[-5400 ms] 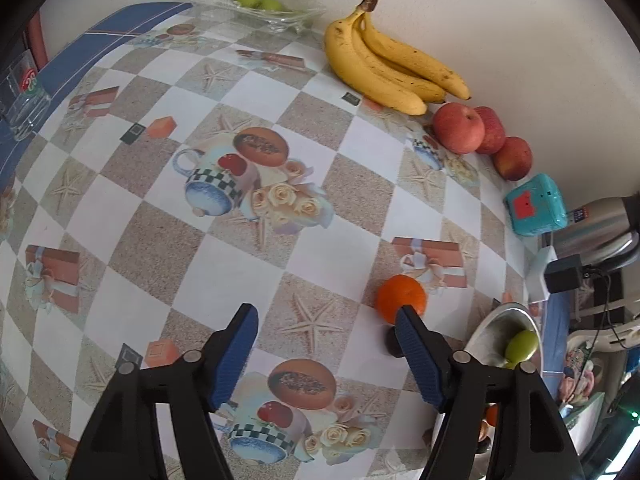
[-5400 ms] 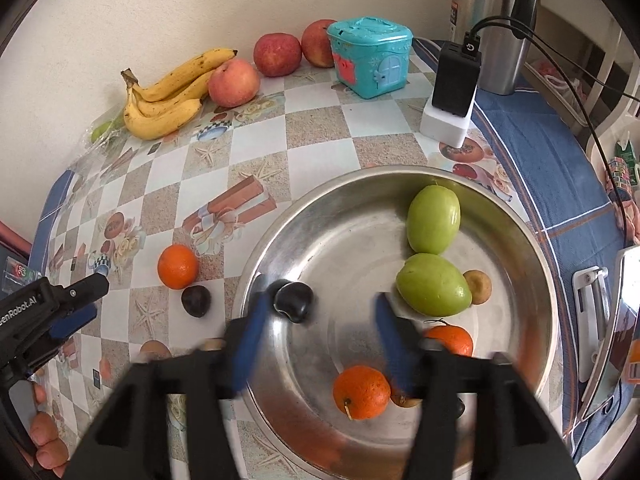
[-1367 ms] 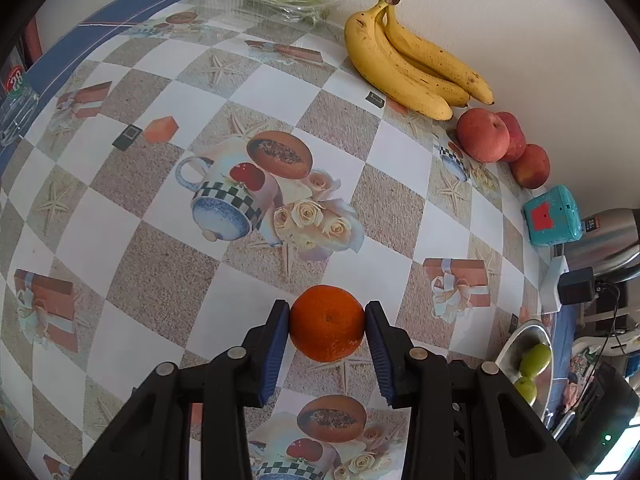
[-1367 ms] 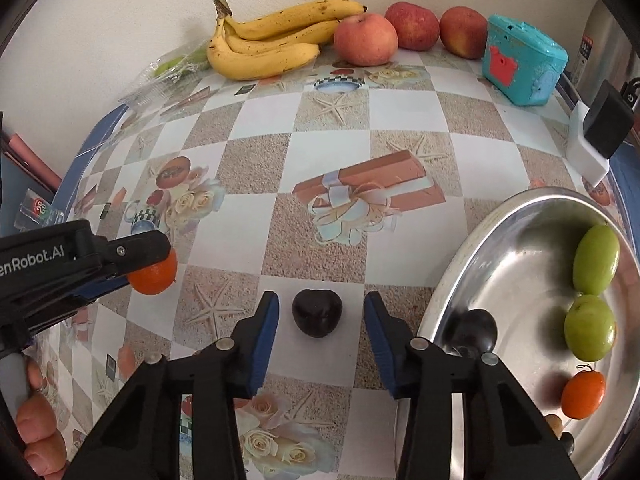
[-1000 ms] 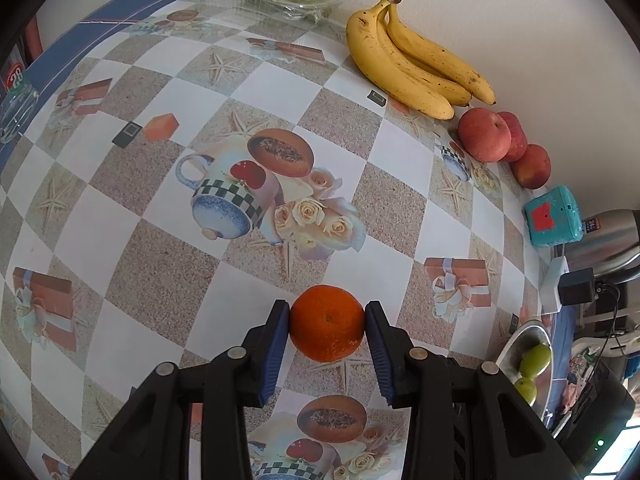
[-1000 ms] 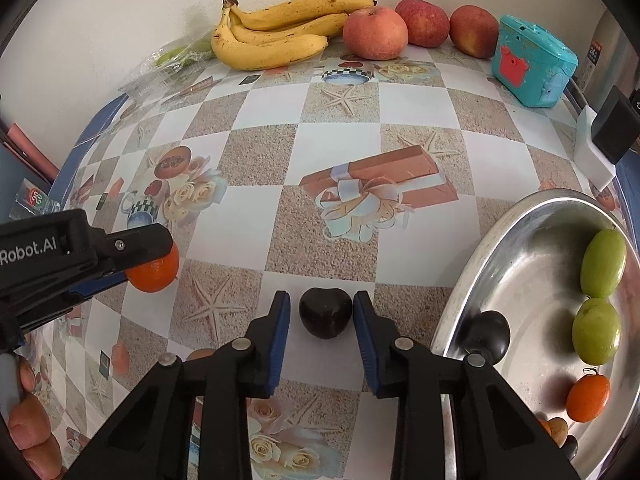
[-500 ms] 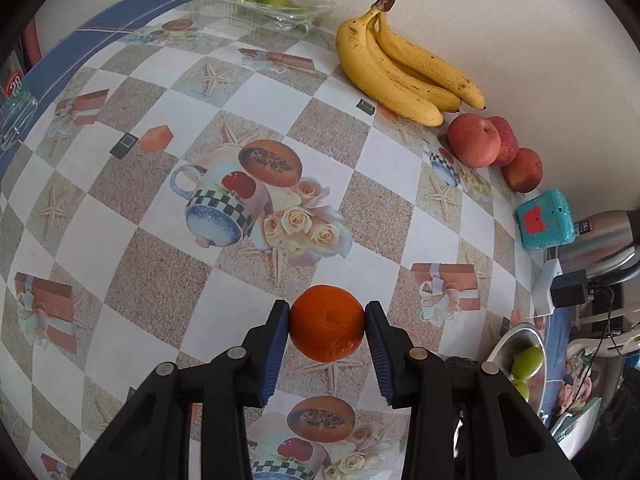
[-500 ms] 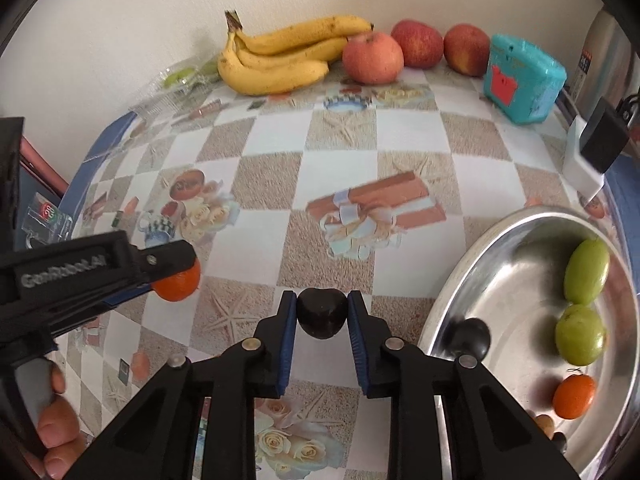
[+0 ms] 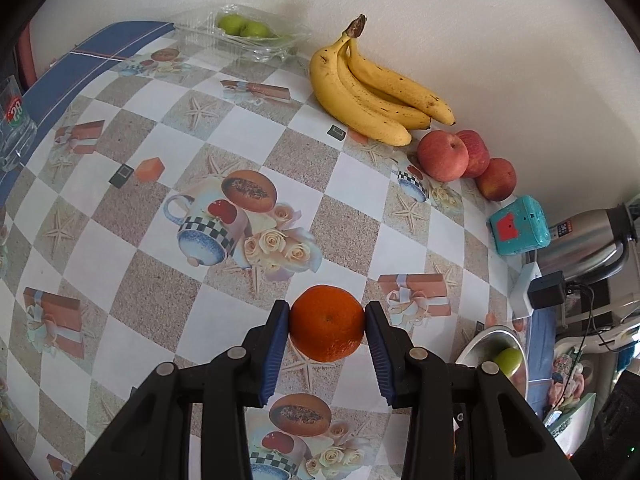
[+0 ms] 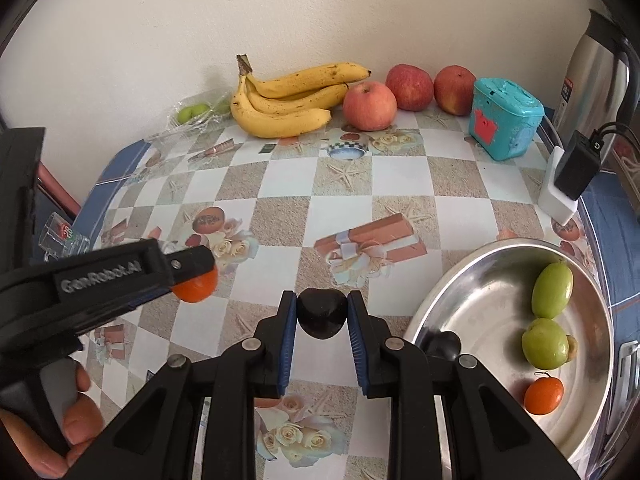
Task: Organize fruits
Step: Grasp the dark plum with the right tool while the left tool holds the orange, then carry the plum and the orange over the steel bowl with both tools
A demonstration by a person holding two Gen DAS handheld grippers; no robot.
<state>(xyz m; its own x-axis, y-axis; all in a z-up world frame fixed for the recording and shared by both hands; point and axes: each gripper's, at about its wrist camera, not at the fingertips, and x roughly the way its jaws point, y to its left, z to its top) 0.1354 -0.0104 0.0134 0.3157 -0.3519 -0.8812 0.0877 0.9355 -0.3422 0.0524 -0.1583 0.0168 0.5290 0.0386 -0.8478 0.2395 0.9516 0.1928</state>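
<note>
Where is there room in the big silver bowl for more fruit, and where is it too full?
The bowl has bare metal across its middle and near its left rim, beside the dark fruit. Its right side is crowded: two green fruits and a small orange. The checked table in front of the bananas is bare too.

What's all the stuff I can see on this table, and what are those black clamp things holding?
Bananas: one bunch, yellow, by the wall.
Apples: three, red, beside the bananas.
Toy box: one, teal, right of the apples.
Kettle: one, steel, far right.
Metal bowl: one, silver, holding green and orange fruits.
Plastic tray: one, clear, holding green fruit.
Orange: one, held.
Dark fruit: one, held.
Left gripper: black, blue pads, shut on the orange.
Right gripper: same, shut on the dark fruit.
</note>
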